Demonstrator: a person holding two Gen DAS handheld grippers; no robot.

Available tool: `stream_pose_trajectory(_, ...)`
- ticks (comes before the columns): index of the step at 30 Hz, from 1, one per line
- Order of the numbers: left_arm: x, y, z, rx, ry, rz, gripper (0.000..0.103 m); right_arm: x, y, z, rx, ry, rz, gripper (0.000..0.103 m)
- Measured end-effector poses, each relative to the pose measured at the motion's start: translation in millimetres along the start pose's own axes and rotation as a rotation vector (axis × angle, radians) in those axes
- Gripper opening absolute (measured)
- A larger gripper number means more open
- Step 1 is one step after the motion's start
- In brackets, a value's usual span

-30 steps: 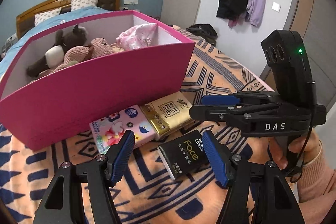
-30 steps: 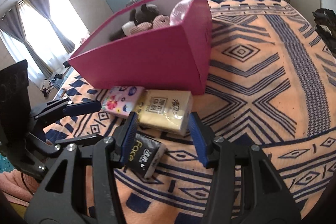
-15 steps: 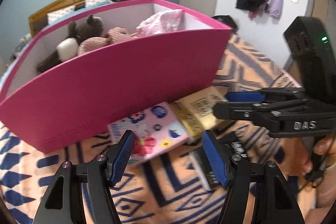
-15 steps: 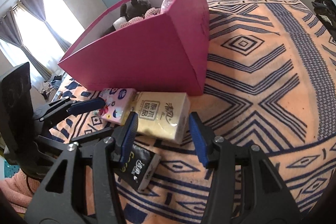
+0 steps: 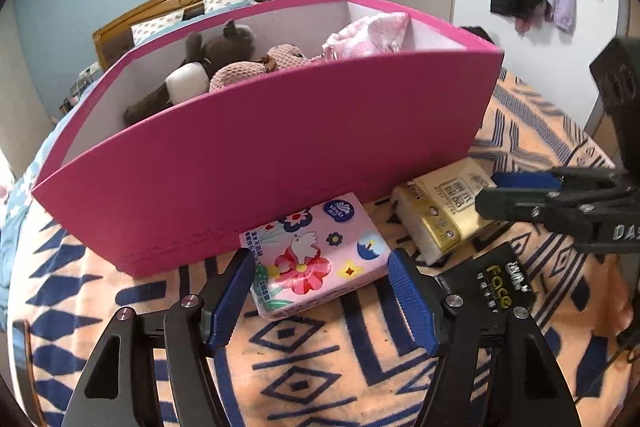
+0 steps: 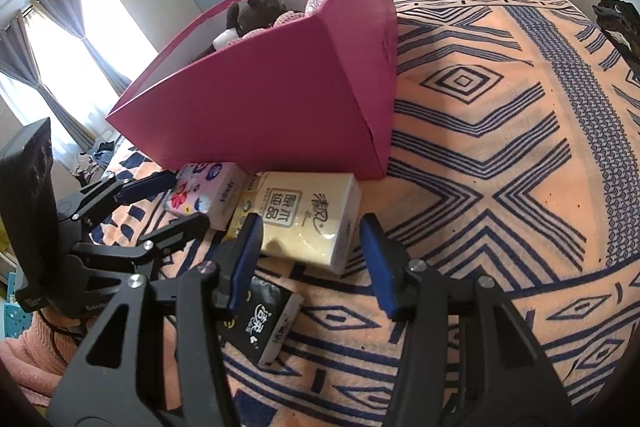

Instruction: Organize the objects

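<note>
Three tissue packs lie on the patterned blanket in front of a pink box. The pink floral pack sits at the tips of my left gripper, which is open with a pad on either side of it, not pressing. My right gripper is open around the near end of the yellow pack, with a gap at its right pad. The black pack lies under the right gripper's left finger. Each gripper shows in the other's view: the right gripper, the left gripper.
The box holds a brown plush toy, a pink knitted toy and a pink bag. The blanket stretches away to the right. Pillows and a headboard lie beyond. A person's pink sleeve is at lower left.
My left gripper swung left from the black pack to the pink floral pack and came closer to the blanket. The right gripper stayed about the yellow pack, only slightly nearer.
</note>
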State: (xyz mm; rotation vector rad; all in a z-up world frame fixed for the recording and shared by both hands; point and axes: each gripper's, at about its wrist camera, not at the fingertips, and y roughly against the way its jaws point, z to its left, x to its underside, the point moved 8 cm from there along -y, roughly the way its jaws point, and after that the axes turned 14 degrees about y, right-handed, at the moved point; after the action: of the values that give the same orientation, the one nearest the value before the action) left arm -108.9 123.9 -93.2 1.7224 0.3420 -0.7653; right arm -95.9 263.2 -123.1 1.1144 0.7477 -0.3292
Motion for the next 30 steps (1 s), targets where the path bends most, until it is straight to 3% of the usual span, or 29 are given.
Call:
stream_pose_trajectory(3, -6, 12, -10, 0.090, 0.006, -0.013, 0.070, -1, 0, 1, -0.009, -0.001, -0.006, 0.052)
stream_pose_trajectory(6, -11, 18, -30, 0.242, 0.022, 0.017, 0.068, -1, 0, 0, -0.014, -0.008, -0.013, 0.052)
stream_pose_trajectory(8, -12, 15, -40, 0.288, 0.020, 0.039, 0.062, -1, 0, -1, -0.020, -0.016, -0.015, 0.052)
stream_pose_trajectory(14, -3, -9, -56, 0.321, 0.021, 0.132, 0.043, 0, 0, -3, -0.026, -0.029, -0.022, 0.052)
stream_pose_trajectory(20, -1, -24, -54, 0.345, 0.062, 0.177, 0.041, 0, -1, -5, -0.039, -0.044, -0.025, 0.052)
stream_pose_trajectory(26, 0, -30, -53, 0.369, 0.096, 0.202, 0.032, 2, -5, -8, -0.062, -0.070, -0.017, 0.052)
stream_pose_trajectory(30, 1, -30, -55, 0.369, 0.097, 0.202, 0.031, 4, -6, -7, -0.063, -0.064, -0.013, 0.042)
